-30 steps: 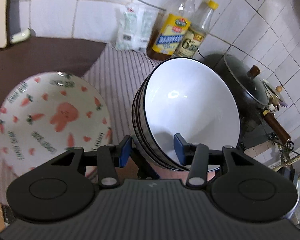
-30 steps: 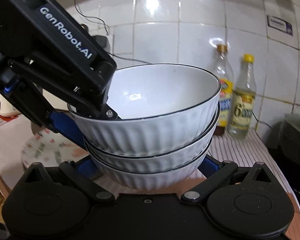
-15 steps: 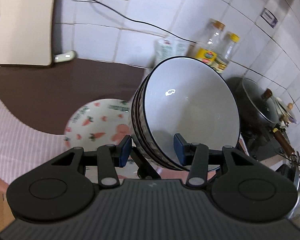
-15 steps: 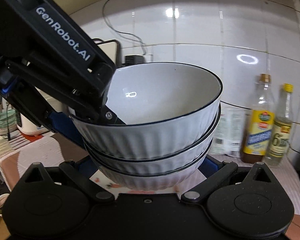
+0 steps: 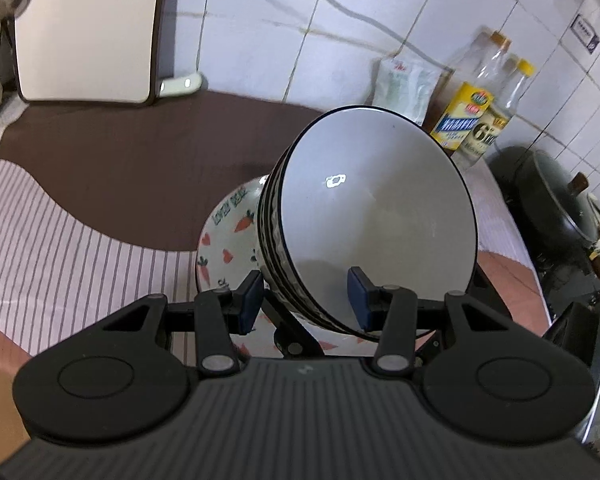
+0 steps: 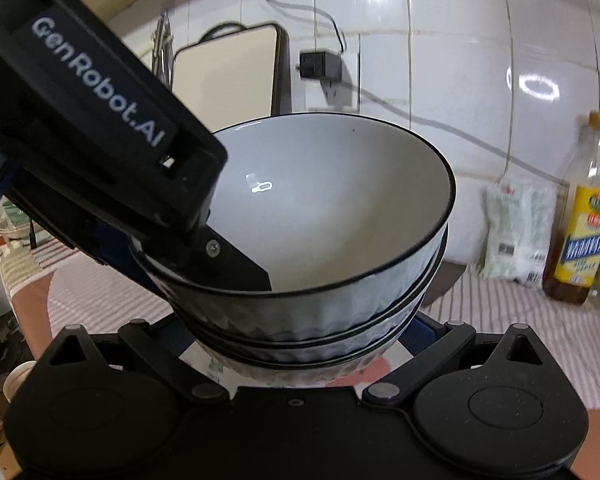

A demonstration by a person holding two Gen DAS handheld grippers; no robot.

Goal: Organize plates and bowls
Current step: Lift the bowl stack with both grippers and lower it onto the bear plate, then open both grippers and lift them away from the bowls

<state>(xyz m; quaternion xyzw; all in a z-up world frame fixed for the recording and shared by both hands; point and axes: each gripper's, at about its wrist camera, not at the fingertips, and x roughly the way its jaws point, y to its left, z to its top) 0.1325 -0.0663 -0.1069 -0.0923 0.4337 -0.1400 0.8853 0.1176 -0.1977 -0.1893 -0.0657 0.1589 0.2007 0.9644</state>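
Observation:
A stack of three white ribbed bowls with dark rims (image 5: pixel 376 216) is held in the air. My left gripper (image 5: pixel 306 296) is shut on the stack's near rim, one finger inside the top bowl and one outside. My right gripper (image 6: pixel 304 332) is shut on the stack (image 6: pixel 324 216) from the sides, low on its walls. The left gripper's body (image 6: pixel 96 128) crosses the right wrist view at the left. A white plate with carrot and rabbit prints (image 5: pixel 230 236) lies on the counter under the stack, partly hidden by it.
Striped cloth (image 5: pixel 60 232) and a brown mat (image 5: pixel 140 168) cover the counter. A cutting board (image 5: pixel 88 28) leans on the tiled wall at the back left. A white packet (image 5: pixel 404 88) and oil bottles (image 5: pixel 472 112) stand at the back right. A dark lidded pot (image 5: pixel 556 196) sits at the right.
Both grippers have carried the bowl stack to the left over the counter. The carrot plate now sits under the stack and the bottles have shifted to the right of view.

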